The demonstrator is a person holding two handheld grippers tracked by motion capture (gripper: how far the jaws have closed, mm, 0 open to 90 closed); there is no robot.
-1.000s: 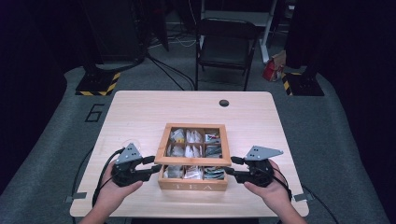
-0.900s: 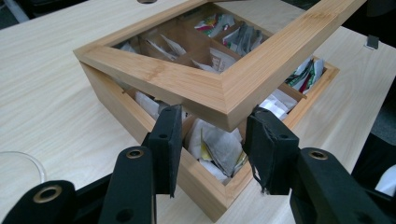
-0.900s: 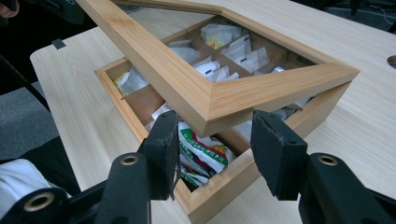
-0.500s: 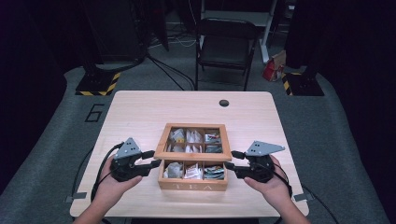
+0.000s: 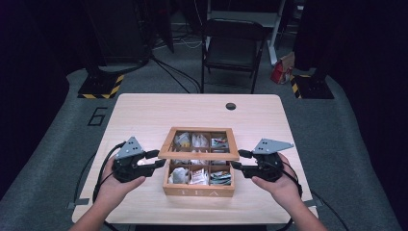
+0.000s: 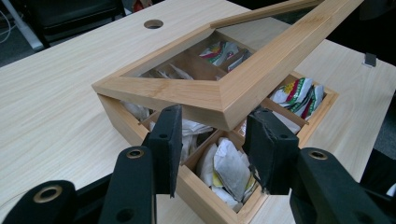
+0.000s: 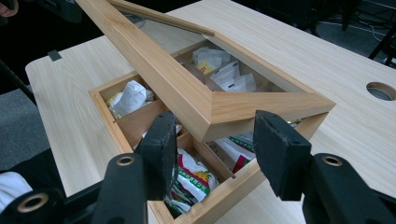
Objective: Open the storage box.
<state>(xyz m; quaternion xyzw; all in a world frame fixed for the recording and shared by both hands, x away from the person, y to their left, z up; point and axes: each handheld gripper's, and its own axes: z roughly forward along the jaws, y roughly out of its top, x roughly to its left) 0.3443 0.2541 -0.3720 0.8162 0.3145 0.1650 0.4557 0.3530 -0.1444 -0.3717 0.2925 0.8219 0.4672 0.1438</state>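
A wooden tea box (image 5: 198, 190) stands near the table's front edge, and its compartments hold tea bags (image 6: 231, 168). The glass-paned lid (image 5: 199, 156) is tilted up on its far edge, so the near row lies uncovered. My left gripper (image 5: 156, 160) is at the lid's front left corner, and the corner (image 6: 187, 93) sits wedged between its jaws. On the other side, my right gripper (image 5: 239, 160) holds the front right corner (image 7: 261, 100) the same way. In the right gripper view, more tea bags (image 7: 191, 179) show below the raised lid.
The pale wooden table (image 5: 144, 115) has a round cable hole (image 5: 231, 106) near its far edge. A black folding chair (image 5: 233, 48) stands behind the table, and a red bag (image 5: 281, 72) lies on the floor beside it. Cables trail off the table's front.
The lid's front edge has risen off the box with both grippers at its corners. Both hands have lifted slightly.
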